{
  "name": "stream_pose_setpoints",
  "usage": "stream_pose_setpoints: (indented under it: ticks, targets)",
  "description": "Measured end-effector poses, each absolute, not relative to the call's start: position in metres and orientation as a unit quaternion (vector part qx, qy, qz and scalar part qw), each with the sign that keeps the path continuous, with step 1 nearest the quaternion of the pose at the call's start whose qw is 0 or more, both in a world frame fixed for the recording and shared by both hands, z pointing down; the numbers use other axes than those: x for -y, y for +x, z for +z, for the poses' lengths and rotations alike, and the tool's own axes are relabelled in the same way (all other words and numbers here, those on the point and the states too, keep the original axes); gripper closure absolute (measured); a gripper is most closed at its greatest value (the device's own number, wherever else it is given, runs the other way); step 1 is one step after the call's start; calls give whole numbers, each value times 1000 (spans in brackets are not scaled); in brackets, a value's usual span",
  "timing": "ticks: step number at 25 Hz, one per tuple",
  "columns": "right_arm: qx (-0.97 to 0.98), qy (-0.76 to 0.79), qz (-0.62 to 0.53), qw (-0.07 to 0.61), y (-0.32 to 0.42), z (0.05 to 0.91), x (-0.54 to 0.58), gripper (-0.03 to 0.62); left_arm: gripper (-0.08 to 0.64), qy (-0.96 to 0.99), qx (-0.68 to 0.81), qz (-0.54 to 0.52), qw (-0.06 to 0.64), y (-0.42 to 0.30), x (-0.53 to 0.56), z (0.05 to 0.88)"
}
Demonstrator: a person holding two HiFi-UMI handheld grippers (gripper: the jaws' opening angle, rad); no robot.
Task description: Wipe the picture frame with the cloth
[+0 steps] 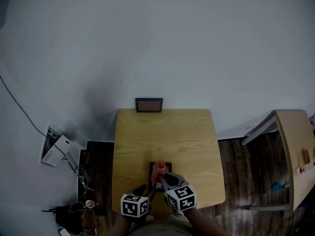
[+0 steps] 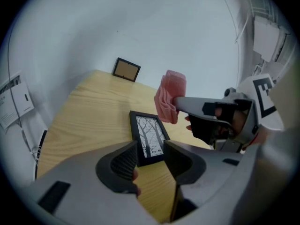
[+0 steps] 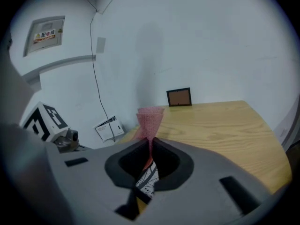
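Observation:
A black picture frame (image 1: 168, 166) (image 2: 150, 136) with a tree print lies flat near the front edge of the wooden table (image 1: 187, 132). A pink cloth (image 1: 158, 170) (image 2: 169, 95) (image 3: 150, 117) sticks up from my right gripper (image 1: 161, 177) (image 3: 151, 146), which is shut on it and hovers just over the frame; part of the print (image 3: 147, 182) shows below its jaws. My left gripper (image 1: 146, 188) (image 2: 151, 156) is open at the frame's near end, with that end showing in the gap between the jaws.
A second small frame with a brown panel (image 1: 149, 104) (image 2: 126, 69) (image 3: 179, 97) leans on the wall at the table's far edge. A white box and cables (image 1: 54, 149) lie on the floor at left. A wooden unit (image 1: 295, 151) stands at right.

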State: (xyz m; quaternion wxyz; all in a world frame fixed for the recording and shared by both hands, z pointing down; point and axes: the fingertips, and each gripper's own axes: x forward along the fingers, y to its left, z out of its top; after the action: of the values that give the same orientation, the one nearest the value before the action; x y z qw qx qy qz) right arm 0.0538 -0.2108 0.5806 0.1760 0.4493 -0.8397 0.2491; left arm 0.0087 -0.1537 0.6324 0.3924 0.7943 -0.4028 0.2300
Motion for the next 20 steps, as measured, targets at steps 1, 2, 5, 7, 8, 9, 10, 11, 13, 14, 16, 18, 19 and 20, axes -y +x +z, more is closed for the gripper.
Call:
stream_pose_setpoints:
  ticks: [1, 2, 5, 7, 8, 9, 10, 11, 13, 14, 16, 18, 19, 20]
  targets:
    - [841, 443, 250, 184, 51, 587, 213, 577, 416, 789, 406, 232, 398, 9, 153, 637]
    - [842, 437, 252, 191, 49, 594, 216, 577, 416, 783, 411, 234, 403, 9, 153, 642]
    - [842, 423, 255, 217, 44, 614, 222, 577, 416, 764, 432, 238, 416, 5, 153, 656]
    - [840, 417, 255, 233, 43, 625, 226, 577, 416, 755, 441, 238, 422, 4, 154, 662]
    - [839, 416, 256, 240, 42, 629, 229, 577, 417, 753, 443, 238, 424, 4, 154, 665]
    - [838, 415, 257, 246, 42, 634, 231, 577, 417, 752, 444, 239, 425, 5, 155, 666]
    - [837, 413, 257, 251, 41, 638, 234, 577, 417, 750, 445, 241, 426, 6, 155, 668]
    - [836, 411, 257, 257, 40, 641, 235, 577, 421, 748, 447, 244, 425, 6, 155, 670]
    - [836, 405, 252, 270, 37, 649, 237, 577, 427, 745, 451, 250, 424, 5, 154, 673]
    - [836, 403, 249, 277, 36, 654, 237, 577, 431, 743, 452, 253, 423, 5, 153, 675]
    - [832, 400, 246, 295, 35, 662, 236, 577, 440, 743, 452, 255, 423, 6, 152, 677]
    - [828, 398, 241, 313, 34, 668, 236, 577, 449, 744, 450, 254, 423, 7, 152, 678]
    - [826, 398, 238, 320, 34, 670, 237, 577, 451, 745, 449, 253, 424, 8, 152, 678]
    - [825, 397, 236, 325, 33, 670, 237, 577, 451, 745, 447, 253, 426, 8, 152, 679]
